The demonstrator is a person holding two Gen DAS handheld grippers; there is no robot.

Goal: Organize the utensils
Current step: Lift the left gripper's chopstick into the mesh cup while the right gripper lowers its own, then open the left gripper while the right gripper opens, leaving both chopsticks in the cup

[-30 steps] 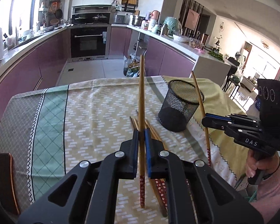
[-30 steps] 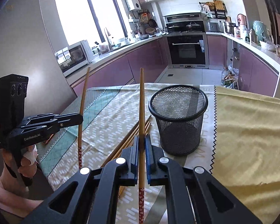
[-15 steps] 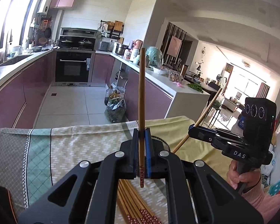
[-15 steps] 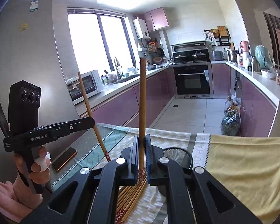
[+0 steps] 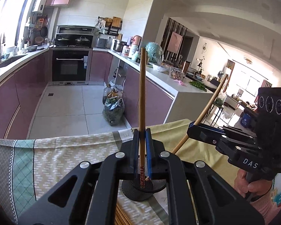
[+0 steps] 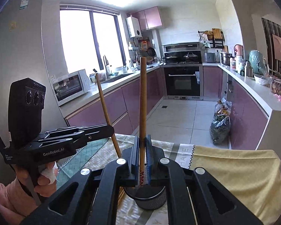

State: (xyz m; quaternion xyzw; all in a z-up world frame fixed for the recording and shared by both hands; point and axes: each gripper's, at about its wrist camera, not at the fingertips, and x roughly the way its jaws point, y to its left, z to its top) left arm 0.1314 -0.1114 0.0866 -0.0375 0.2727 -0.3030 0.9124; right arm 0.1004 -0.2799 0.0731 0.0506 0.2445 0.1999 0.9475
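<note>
My left gripper [image 5: 142, 136] is shut on a wooden chopstick [image 5: 142, 97] that stands upright, its red patterned tip down inside the black mesh cup [image 5: 143, 189]. My right gripper [image 6: 142, 142] is shut on a second chopstick [image 6: 142, 101], also upright with its tip in the mesh cup [image 6: 149, 198]. The right gripper shows in the left wrist view [image 5: 191, 129] with its chopstick [image 5: 209, 105] slanting into the cup. The left gripper shows in the right wrist view [image 6: 110, 129] with its chopstick [image 6: 105, 110]. More chopsticks [image 5: 121, 215] lie on the tablecloth beside the cup.
The table carries a patterned cloth [image 5: 56, 155] and a yellow cloth [image 6: 234, 172]. Beyond the table's far edge are the kitchen floor, purple cabinets [image 5: 7, 101] and bags on the floor [image 5: 113, 108].
Both grippers have come down over the mesh cup, and both chopstick tips have gone into it. The cup now sits right under the jaws.
</note>
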